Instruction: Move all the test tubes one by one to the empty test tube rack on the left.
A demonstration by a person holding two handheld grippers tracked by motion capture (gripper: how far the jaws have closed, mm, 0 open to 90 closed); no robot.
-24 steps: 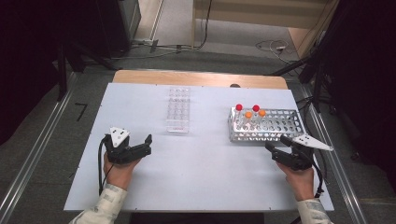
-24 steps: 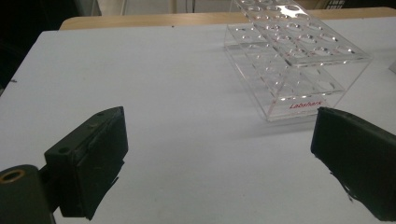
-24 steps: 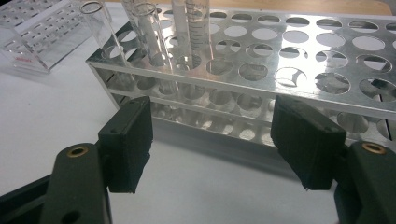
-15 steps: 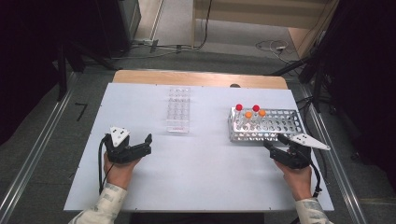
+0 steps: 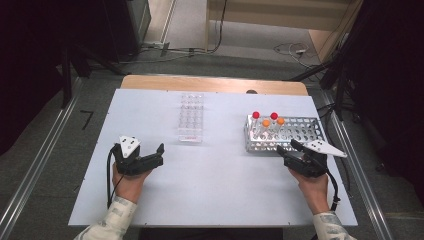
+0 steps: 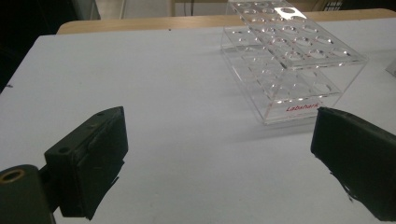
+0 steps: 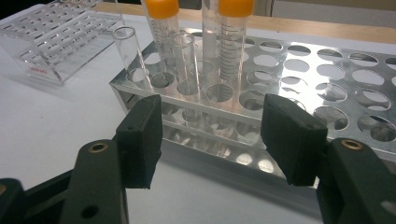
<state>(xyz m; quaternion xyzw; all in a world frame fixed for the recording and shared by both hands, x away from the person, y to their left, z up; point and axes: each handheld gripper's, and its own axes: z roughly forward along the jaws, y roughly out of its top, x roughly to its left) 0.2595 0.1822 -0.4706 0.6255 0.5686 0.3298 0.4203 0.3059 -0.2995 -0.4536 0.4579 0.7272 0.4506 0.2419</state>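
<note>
The right gripper (image 5: 291, 149) is seen at about four o'clock on the white counter (image 5: 220, 200), held by a hand just in front of the metal rack (image 5: 300, 135). Its jaws are spread apart with nothing between them; in the right gripper view (image 7: 211, 128) they are framed around the near wall of the rack without touching it. Four capped tubes are stood in the rack's left end: two red-capped tubes (image 5: 256, 115) toward twelve o'clock and two orange-capped tubes (image 7: 160, 28) nearer the gripper. Uncapped clear tubes (image 7: 127, 51) are also stood in the front row of holes, at about eleven o'clock from the gripper.

The left gripper (image 5: 159, 152) is held at about eight o'clock on the counter, its jaws wide apart and empty, resting low over bare surface. The clear plastic rack (image 6: 292, 56) is seen at about one o'clock from it, well apart, near the middle of the counter and with no tubes visible in it.
</note>
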